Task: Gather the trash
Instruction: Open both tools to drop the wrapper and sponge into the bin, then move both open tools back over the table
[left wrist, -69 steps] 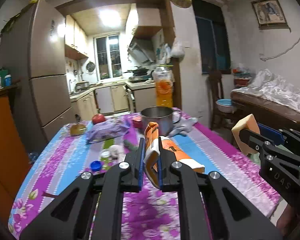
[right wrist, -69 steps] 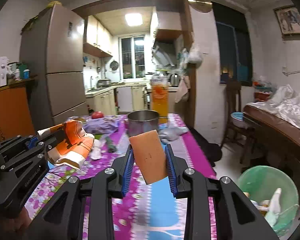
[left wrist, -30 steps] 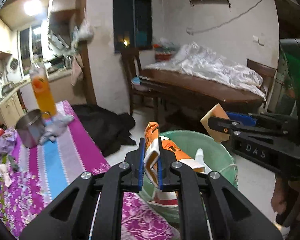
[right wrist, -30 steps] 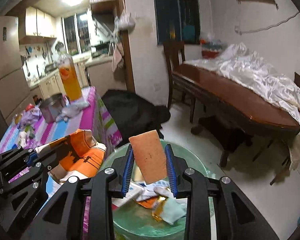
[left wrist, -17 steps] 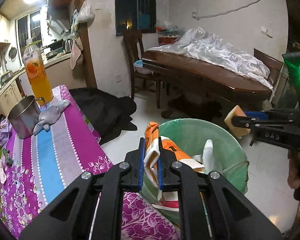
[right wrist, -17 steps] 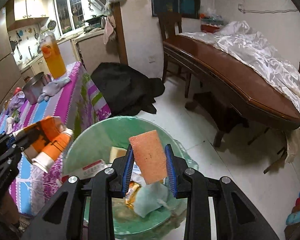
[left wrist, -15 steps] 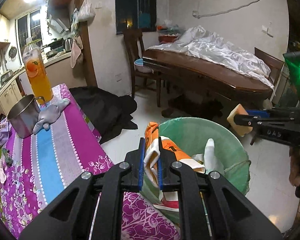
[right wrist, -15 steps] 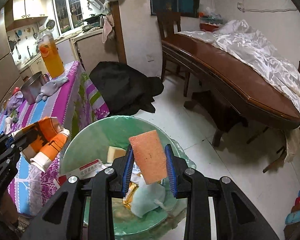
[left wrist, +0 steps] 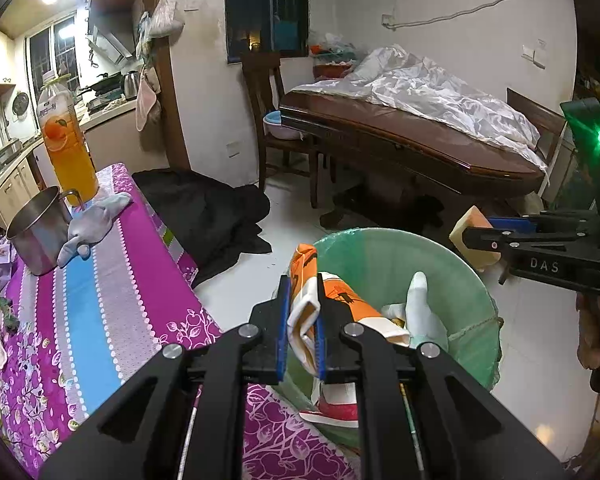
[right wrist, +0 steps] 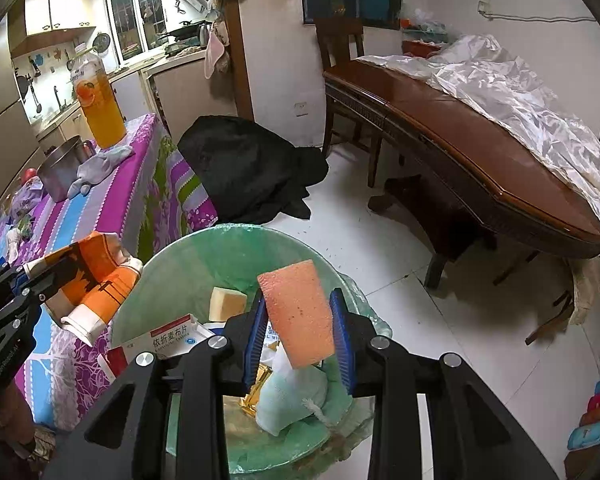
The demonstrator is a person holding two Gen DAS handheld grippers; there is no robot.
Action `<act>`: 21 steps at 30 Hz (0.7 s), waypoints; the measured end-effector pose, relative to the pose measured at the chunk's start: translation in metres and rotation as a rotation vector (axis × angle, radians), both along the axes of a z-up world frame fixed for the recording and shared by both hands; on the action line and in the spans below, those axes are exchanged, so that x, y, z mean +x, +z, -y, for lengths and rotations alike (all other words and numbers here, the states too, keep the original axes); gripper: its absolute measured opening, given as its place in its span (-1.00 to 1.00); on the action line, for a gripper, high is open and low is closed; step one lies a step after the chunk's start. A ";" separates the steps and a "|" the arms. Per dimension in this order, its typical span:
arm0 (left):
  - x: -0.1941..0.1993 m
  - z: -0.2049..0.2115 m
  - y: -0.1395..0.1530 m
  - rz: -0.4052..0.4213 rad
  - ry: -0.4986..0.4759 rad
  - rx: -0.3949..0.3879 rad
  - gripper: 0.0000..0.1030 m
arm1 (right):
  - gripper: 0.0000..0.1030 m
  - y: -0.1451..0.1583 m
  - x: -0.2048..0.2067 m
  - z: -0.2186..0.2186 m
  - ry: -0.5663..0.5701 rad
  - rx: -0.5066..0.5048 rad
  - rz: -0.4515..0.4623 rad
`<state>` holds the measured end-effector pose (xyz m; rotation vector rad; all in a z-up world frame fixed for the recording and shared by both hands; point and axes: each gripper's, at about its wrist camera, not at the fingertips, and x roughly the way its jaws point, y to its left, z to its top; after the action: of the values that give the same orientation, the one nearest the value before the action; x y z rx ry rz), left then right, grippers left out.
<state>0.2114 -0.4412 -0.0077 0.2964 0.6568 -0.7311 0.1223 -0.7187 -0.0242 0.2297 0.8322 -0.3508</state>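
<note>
Both grippers hover over the green plastic-lined bin (right wrist: 172,276) for dropping: left gripper (left wrist: 302,330) pinching a crumpled orange-and-white carton (left wrist: 340,300), right gripper (right wrist: 300,338) clamping an orange sponge block (right wrist: 300,312) (neither released).

Right tool (left wrist: 476,246): white letters "DAS" on its black side plate. Left tool (right wrist: 40,276): faint lettering along its side, too small to read. White box (right wrist: 168,342) inside the green bin (right wrist: 172,268): blue Chinese characters "依折麦布片"
</note>
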 end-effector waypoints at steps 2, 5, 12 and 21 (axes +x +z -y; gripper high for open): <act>0.000 0.002 -0.001 -0.002 -0.003 0.002 -0.83 | -0.37 0.000 0.001 -0.001 0.003 0.000 -0.001; -0.001 0.004 -0.002 -0.002 -0.009 0.007 -0.71 | -0.25 -0.001 0.001 -0.002 0.012 0.004 -0.002; -0.001 0.005 -0.002 0.011 0.001 -0.004 0.19 | 0.00 0.003 -0.004 0.000 0.000 0.006 0.030; -0.003 0.002 -0.004 0.008 0.000 -0.002 0.19 | 0.05 0.009 -0.011 -0.008 0.010 -0.005 0.063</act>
<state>0.2087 -0.4430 -0.0121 0.2974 0.6489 -0.7307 0.1114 -0.7107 -0.0156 0.2305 0.7705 -0.3346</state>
